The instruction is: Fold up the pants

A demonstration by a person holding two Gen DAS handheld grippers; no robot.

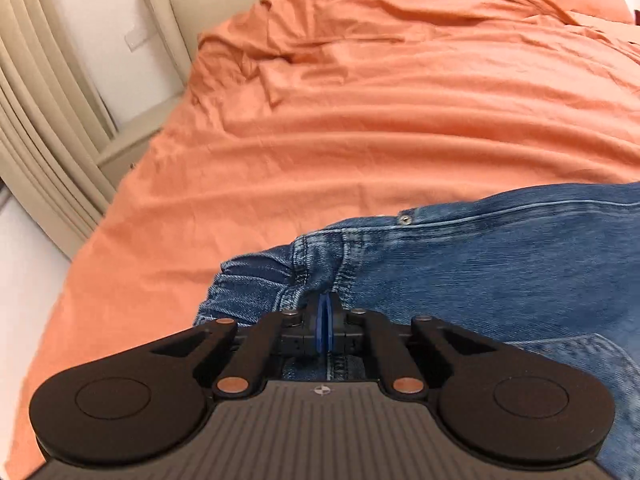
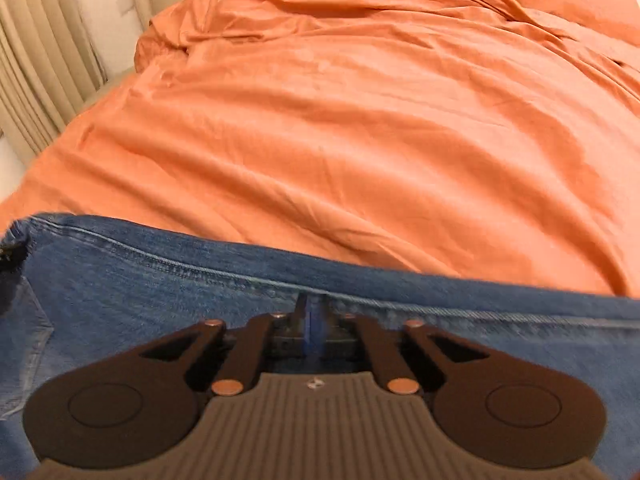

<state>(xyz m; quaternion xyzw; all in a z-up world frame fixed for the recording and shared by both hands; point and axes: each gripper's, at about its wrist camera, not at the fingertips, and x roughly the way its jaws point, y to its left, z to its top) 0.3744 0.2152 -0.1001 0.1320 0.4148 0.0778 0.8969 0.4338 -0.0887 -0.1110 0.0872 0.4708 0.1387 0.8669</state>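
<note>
1. Bedding first: an orange sheet [image 1: 360, 128] covers the bed, rumpled into long soft folds, and fills most of both views.
2. Curtain [image 1: 36, 120], cream and pleated, hangs at the far left, with a pale wall [image 1: 104, 20] beside it.
3. Jeans [image 1: 500, 248] of blue denim lie on the sheet along the near edge of both views. Their long stitched edge runs across the right wrist view [image 2: 280, 276], and orange sheet shows just beyond it.
4. Waist end of the jeans sits in the left wrist view, bunched into a small crumple at the left, with a metal rivet [image 1: 406, 220] near the top seam.
5. Left gripper [image 1: 325, 312] points down at the bunched denim by a thick seam. Its blue pads are pressed nearly together and appear to pinch a fold of the jeans.
6. Right gripper [image 2: 314, 312] points down at the denim just short of the stitched edge. Its jaws stand a narrow way apart. This view is blurred, so I cannot tell whether any cloth lies between the pads.
</note>
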